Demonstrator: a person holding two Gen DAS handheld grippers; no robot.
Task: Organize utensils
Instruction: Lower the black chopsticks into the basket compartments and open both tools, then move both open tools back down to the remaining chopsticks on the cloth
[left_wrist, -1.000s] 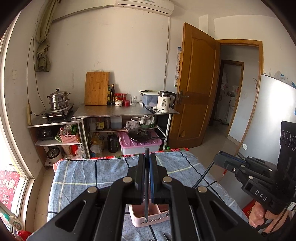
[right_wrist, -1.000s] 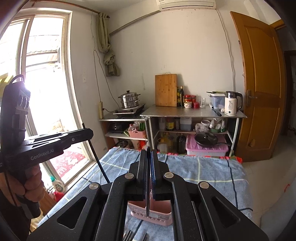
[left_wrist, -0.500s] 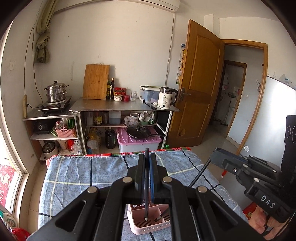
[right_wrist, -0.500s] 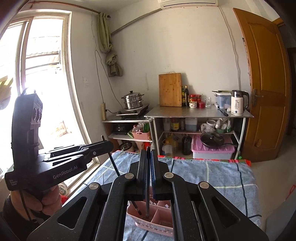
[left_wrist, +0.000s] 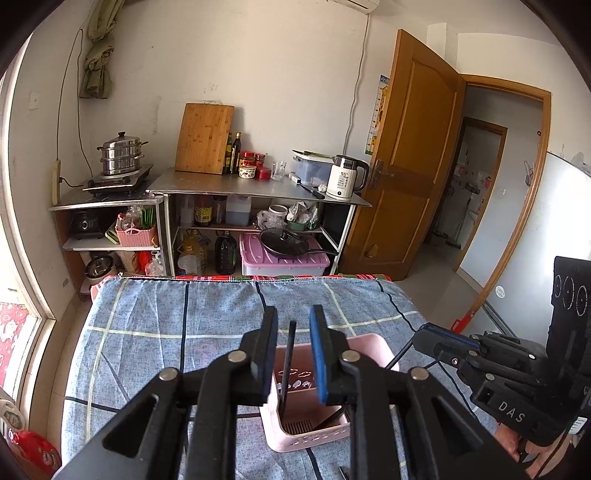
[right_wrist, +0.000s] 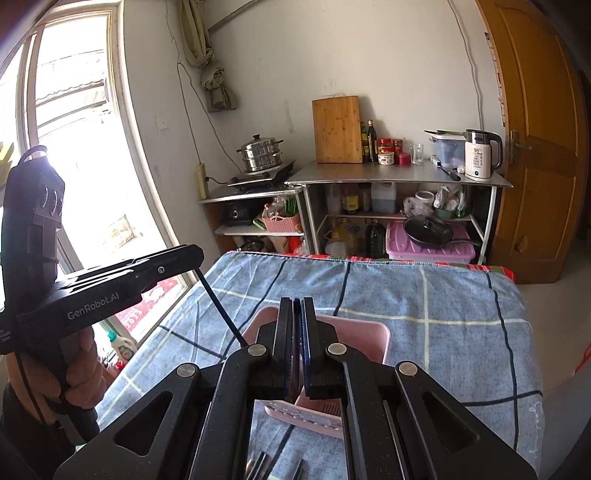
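A pink utensil holder (left_wrist: 371, 349) stands on the blue checked tablecloth (left_wrist: 177, 314). My left gripper (left_wrist: 293, 314) hangs just above it and its jaws are opening. A black chopstick (left_wrist: 289, 358) stands free between the pads, its lower end inside the holder. In the left wrist view my right gripper (left_wrist: 419, 338) comes in from the right, shut on a second black chopstick (left_wrist: 400, 354) that slants down into the holder. In the right wrist view the right gripper (right_wrist: 296, 301) is shut over the pink holder (right_wrist: 373, 334), and the left gripper (right_wrist: 197, 258) is at the left.
A pink slotted piece (right_wrist: 306, 419) and several dark loose utensils (right_wrist: 258, 465) lie on the cloth in front of the holder. Beyond the table's far edge stand metal kitchen shelves (left_wrist: 258, 188). A window (right_wrist: 74, 147) is on the left and a wooden door (left_wrist: 406, 166) on the right.
Both grippers have come down toward the pink holder, and the chopstick tips have gone into it. The left jaws, shut on their chopstick before, have spread apart.
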